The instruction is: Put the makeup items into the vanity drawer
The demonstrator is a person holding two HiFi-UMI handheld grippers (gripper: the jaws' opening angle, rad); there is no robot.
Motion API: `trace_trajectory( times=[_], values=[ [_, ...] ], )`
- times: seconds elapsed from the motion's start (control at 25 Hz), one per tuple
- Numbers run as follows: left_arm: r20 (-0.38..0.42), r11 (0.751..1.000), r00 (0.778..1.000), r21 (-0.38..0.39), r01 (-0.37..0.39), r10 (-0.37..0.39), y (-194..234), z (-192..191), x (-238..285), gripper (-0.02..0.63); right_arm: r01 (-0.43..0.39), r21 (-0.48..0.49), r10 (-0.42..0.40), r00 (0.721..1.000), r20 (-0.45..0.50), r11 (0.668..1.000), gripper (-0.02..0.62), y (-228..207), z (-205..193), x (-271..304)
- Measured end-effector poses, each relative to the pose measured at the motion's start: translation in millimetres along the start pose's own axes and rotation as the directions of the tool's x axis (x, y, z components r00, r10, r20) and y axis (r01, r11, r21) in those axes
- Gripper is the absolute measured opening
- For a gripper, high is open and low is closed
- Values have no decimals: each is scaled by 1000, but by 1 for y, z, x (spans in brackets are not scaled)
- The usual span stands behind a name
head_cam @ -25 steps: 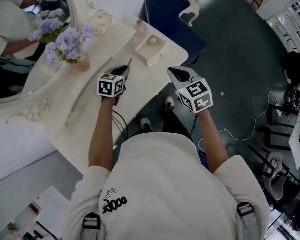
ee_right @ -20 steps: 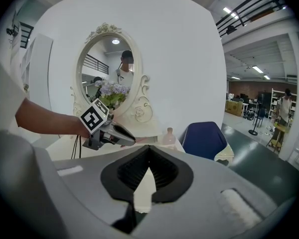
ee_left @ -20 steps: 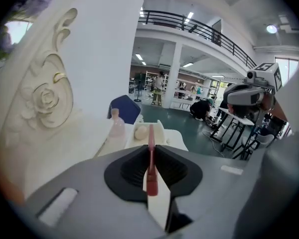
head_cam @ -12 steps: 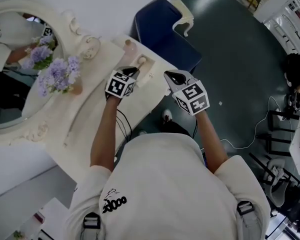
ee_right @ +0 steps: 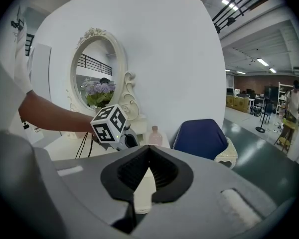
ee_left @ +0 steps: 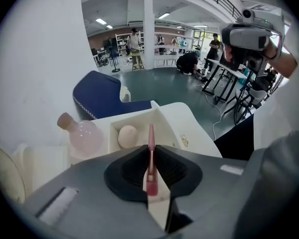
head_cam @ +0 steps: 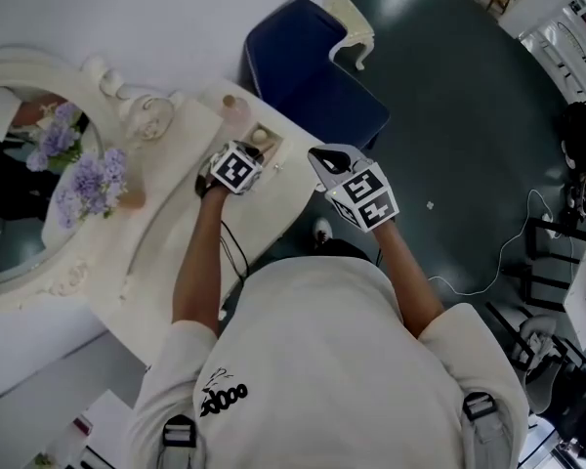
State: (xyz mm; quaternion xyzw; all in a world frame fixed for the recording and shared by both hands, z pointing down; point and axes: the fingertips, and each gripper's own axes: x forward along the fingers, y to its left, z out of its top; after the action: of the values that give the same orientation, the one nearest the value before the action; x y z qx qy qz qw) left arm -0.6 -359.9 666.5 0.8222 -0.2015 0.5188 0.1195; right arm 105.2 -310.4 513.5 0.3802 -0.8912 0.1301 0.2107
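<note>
My left gripper (ee_left: 150, 148) is shut on a thin pink makeup stick (ee_left: 151, 133) that points forward over the open cream drawer (ee_left: 164, 126). A beige sponge egg (ee_left: 128, 136) lies in that drawer. In the head view the left gripper (head_cam: 257, 156) hovers at the drawer (head_cam: 271, 148) near the vanity's right end. A round pink bottle (ee_left: 84, 137) stands just left of the drawer. My right gripper (head_cam: 324, 157) hangs off the table's front edge, shut with nothing held, its jaws (ee_right: 148, 148) facing the left gripper's marker cube (ee_right: 109, 124).
A navy chair (head_cam: 308, 76) stands beyond the vanity's end. Purple flowers (head_cam: 93, 179) and an oval mirror (head_cam: 20, 213) sit at the left of the cream vanity top (head_cam: 176, 252). Dark floor with cables and stands lies to the right.
My left gripper has carried the pink stick along the vanity to the open drawer. The right gripper has drifted the same way, beside the table edge.
</note>
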Motion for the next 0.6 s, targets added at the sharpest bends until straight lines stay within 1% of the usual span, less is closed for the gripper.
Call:
trace_trajectory(
  times=[0.2, 0.32, 0.48, 0.6],
  values=[
    [-41, 1000, 999, -28, 14, -15, 4, 0, 17, 66, -44, -2, 44, 999, -3, 999, 3, -8, 2, 4],
    [-44, 997, 998, -63, 35, -38, 5, 0, 25, 67, -68, -3, 68, 998, -8, 998, 3, -6, -2, 8],
    [-62, 996, 997, -87, 34, -39, 6, -6, 28, 69, -77, -2, 77, 997, -13, 997, 4, -6, -3, 11],
    [-31, 993, 998, -108, 49, -53, 5, -2, 26, 86, -69, 1, 69, 998, -12, 998, 3, -7, -3, 9]
  ],
)
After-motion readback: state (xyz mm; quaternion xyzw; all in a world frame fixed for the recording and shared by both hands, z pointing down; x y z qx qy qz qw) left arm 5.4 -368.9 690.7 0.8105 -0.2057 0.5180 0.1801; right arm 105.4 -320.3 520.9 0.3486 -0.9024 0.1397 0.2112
